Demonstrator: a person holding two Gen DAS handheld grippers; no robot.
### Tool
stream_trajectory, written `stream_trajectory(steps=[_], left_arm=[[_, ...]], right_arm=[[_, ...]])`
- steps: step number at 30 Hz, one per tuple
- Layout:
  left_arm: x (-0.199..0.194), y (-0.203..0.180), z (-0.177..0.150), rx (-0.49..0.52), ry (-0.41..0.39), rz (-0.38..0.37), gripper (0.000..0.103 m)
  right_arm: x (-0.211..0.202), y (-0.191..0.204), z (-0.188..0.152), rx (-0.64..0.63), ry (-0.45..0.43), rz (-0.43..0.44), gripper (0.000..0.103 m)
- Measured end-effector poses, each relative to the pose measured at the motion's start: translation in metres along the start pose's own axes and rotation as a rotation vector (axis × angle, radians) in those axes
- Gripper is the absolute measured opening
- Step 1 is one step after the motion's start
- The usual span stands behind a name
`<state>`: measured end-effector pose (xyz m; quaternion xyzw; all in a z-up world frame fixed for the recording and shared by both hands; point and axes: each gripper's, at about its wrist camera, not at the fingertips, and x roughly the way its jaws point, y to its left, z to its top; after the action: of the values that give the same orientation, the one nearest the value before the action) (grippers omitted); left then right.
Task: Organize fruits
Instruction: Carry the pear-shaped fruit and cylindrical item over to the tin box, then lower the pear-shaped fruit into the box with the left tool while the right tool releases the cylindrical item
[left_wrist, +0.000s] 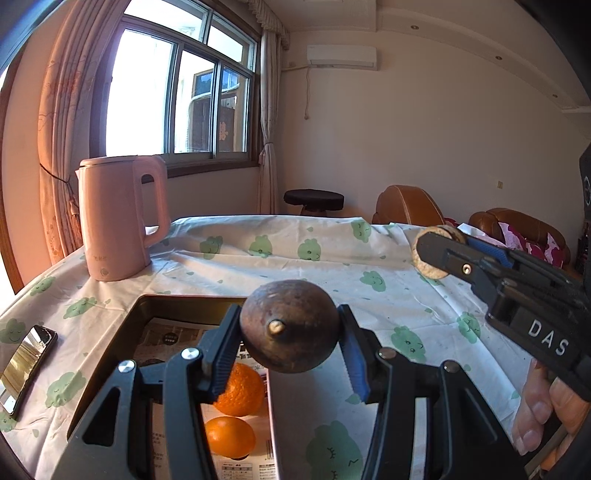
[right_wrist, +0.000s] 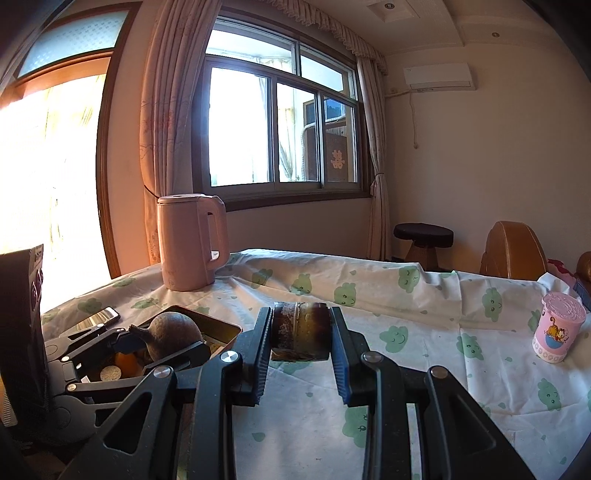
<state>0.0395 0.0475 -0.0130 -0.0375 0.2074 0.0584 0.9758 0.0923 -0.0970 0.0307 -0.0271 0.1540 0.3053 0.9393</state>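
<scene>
My left gripper (left_wrist: 290, 341) is shut on a round brown fruit (left_wrist: 290, 326) with a stub stem and holds it above the near right edge of a dark metal tray (left_wrist: 122, 332). Two oranges (left_wrist: 240, 395) lie in the tray on printed paper. The same fruit (right_wrist: 171, 334) and tray (right_wrist: 221, 326) show at the left in the right wrist view. My right gripper (right_wrist: 300, 332) is shut on a short dark cylindrical piece with cut ends (right_wrist: 300, 330), held above the tablecloth. In the left wrist view this piece (left_wrist: 430, 254) shows a pale round end.
A pink kettle (left_wrist: 118, 218) stands at the table's far left. A phone (left_wrist: 26, 365) lies left of the tray. A pink cartoon cup (right_wrist: 557, 326) stands at the right. The table has a white cloth with green prints (left_wrist: 332, 266). A stool and brown chairs stand beyond.
</scene>
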Motion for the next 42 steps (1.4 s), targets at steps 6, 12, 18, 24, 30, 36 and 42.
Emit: stream_trajectory(steps=[6, 12, 18, 24, 30, 36, 42], left_arm=[[-0.008, 0.015, -0.002, 0.002, -0.005, 0.025, 0.053], [-0.012, 0.037, -0.002, -0.015, -0.002, 0.066, 0.053], [-0.014, 0.059, -0.002, -0.036, -0.001, 0.101, 0.053], [-0.015, 0.073, -0.004, -0.049, 0.005, 0.124, 0.053], [-0.015, 0.087, -0.006, -0.063, 0.015, 0.147, 0.053], [-0.013, 0.099, -0.007, -0.074, 0.033, 0.164, 0.053], [-0.012, 0.103, -0.009, -0.071, 0.039, 0.167, 0.053]], right_arm=[[0.004, 0.019, 0.006, -0.025, -0.004, 0.035, 0.031], [0.010, 0.037, 0.012, -0.044, 0.001, 0.071, 0.031], [0.017, 0.057, 0.015, -0.065, 0.003, 0.104, 0.031], [0.025, 0.073, 0.013, -0.080, 0.013, 0.129, 0.031], [0.033, 0.085, 0.012, -0.088, 0.025, 0.147, 0.031], [0.038, 0.096, 0.010, -0.099, 0.038, 0.165, 0.031], [0.046, 0.104, 0.007, -0.102, 0.056, 0.172, 0.031]])
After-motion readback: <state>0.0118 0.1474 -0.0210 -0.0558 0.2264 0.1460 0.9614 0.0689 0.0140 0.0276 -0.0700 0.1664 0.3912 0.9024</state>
